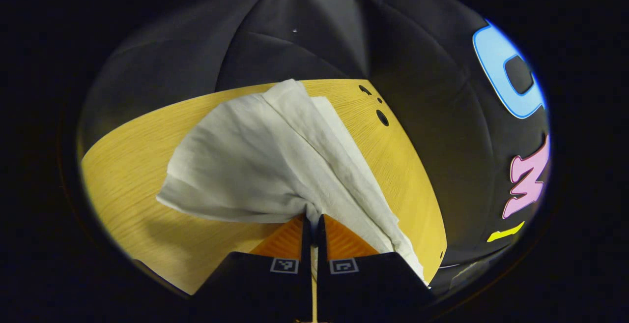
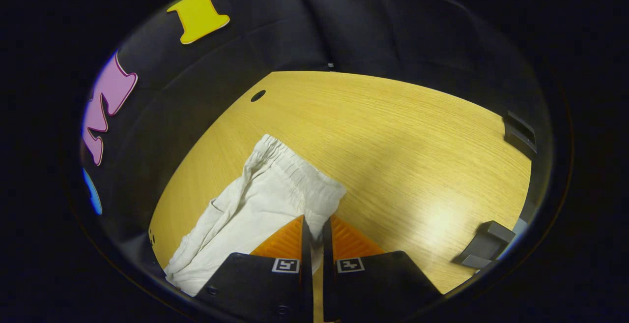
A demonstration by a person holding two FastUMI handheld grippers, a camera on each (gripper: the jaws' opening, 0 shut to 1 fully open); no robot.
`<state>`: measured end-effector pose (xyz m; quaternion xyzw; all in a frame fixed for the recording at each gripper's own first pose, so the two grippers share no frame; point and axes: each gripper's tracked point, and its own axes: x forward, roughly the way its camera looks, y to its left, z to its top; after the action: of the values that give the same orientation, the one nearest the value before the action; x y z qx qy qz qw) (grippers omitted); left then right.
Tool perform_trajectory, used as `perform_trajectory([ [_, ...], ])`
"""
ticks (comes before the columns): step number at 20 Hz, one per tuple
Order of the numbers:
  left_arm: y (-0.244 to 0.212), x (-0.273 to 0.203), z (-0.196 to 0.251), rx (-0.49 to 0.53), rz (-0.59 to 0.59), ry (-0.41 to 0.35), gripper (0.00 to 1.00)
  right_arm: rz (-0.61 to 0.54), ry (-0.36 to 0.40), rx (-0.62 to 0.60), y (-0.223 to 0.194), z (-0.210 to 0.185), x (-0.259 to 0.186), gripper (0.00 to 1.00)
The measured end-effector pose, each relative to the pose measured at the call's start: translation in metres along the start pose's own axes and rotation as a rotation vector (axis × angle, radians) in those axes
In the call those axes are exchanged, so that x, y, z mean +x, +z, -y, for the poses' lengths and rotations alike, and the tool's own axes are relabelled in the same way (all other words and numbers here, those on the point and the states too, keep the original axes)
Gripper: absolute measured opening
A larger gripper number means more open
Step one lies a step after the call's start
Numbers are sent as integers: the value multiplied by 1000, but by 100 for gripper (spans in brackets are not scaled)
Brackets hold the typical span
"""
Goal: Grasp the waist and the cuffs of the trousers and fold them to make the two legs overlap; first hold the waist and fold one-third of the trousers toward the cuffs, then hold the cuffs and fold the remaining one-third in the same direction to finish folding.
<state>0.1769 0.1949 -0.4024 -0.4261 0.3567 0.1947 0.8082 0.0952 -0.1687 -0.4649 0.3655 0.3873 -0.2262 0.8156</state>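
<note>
White trousers [image 1: 255, 165] hang lifted off the yellow wooden table [image 1: 128, 175] in the left gripper view, casting a shadow under them. My left gripper [image 1: 313, 219] is shut on a bunched edge of the cloth, and a long fold trails down to the right. In the right gripper view the trousers [image 2: 255, 205] lie on the table [image 2: 393, 131] with the gathered elastic waist [image 2: 290, 163] pointing away. My right gripper [image 2: 314, 222] is shut on the near edge of the cloth beside the waist, and white fabric shows between its fingers.
Round holes [image 1: 382, 117] mark the tabletop near its far edge; another hole [image 2: 258, 96] is seen from the right gripper. Two dark brackets [image 2: 484, 250] [image 2: 518, 133] sit at the table's right side. Black cloth walls close in the table.
</note>
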Motion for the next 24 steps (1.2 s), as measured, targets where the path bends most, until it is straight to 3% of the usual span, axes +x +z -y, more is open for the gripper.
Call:
perform_trajectory([
  [7, -21, -14, -1, 2, -19, -34, 7, 186, 99, 26, 50, -23, -54, 12],
  [13, -44, -22, 0, 22, -36, -44, 7, 265, 253, -132, 72, -101, -109, 12],
  [18, -44, -21, 1, 24, -43, -42, 7, 289, 373, -246, 60, -163, -143, 12],
  [24, -40, -25, 0, 5, -68, -73, 7, 228, 540, -363, 1, -241, -175, 12],
])
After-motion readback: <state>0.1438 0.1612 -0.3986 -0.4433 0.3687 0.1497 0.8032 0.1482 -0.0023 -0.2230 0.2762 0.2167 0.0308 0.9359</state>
